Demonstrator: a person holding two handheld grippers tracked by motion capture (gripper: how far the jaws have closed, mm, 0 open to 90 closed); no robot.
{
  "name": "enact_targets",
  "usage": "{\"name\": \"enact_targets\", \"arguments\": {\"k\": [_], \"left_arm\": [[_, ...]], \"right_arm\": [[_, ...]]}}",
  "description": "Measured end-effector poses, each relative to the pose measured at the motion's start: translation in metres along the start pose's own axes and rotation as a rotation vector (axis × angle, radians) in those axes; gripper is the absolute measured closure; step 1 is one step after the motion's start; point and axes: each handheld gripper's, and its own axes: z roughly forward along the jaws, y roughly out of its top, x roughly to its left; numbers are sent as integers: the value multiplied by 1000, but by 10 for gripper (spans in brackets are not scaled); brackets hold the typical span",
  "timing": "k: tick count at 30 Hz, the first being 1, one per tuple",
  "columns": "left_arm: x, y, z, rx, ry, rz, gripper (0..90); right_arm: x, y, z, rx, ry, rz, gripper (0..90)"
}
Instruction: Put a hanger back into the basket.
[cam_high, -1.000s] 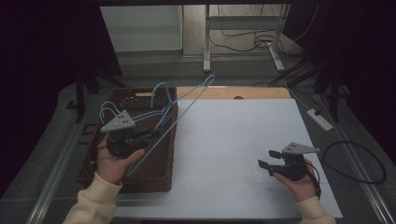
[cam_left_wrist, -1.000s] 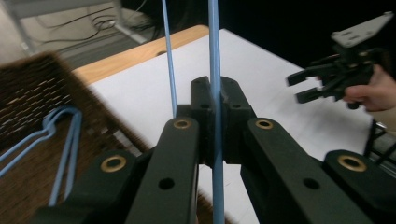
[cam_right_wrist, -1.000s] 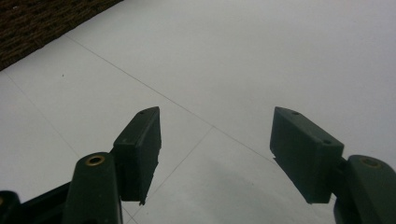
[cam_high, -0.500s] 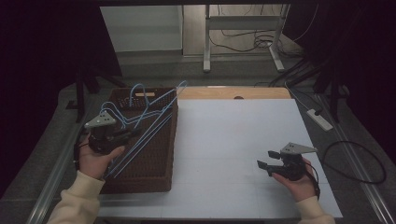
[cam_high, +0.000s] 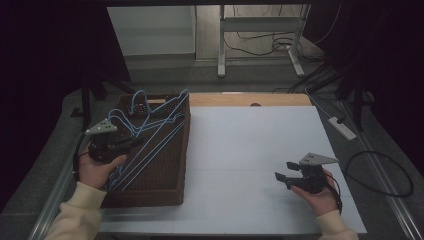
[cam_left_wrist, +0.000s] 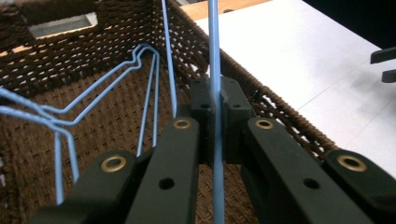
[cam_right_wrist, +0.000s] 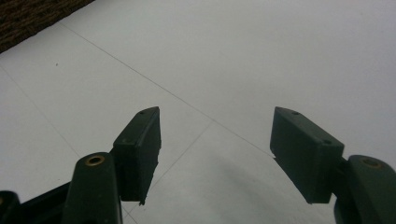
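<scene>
While the white tabletop (cam_high: 250, 150) spreads widest, the brown wicker basket (cam_high: 172, 185) is the landmark: it stands on the tabletop's left part, its long side running away from the person. Beyond the basket's far right corner a bare wooden strip (cam_high: 250, 99) borders the tabletop. Inside the basket lie blue wire hangers (cam_high: 150, 125), their hooks rising above its far end and their long bars slanting from the far right corner down toward the near left. At the basket's left rim the left gripper (cam_high: 131, 142) is held in a hand with a cream sleeve, its jaws pointing in over the basket. In the left gripper view the jaws are pressed together on one thin blue hanger (cam_left_wrist: 215, 70) bar, which runs straight up between them above the woven floor, close to the basket's wall. Well to the right of the basket, near the tabletop's near right corner, the right gripper (cam_high: 281, 179) points toward the basket, its jaws standing wide apart over bare white surface with nothing between them.
</scene>
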Motion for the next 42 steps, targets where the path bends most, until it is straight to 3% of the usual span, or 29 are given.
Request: {"name": "enact_targets", "arguments": {"k": [9, 22, 23, 28, 34, 42], "left_arm": [[9, -7, 1, 23, 12, -17, 863], [16, -18, 17, 114, -1, -28, 863], [17, -20, 22, 144, -1, -25, 862], [18, -23, 30, 189, -2, -21, 862], [23, -25, 33, 219, -1, -42, 862], [36, -27, 34, 278, 124, -108, 859]], "right_arm": [[1, 0, 1, 8, -1, 0, 346], [0, 0, 2, 15, -3, 0, 345], [0, 0, 2, 16, -4, 0, 345], [1, 0, 2, 16, -1, -1, 345], [0, 0, 3, 18, -1, 0, 343], [0, 0, 3, 20, -1, -1, 343]]}}
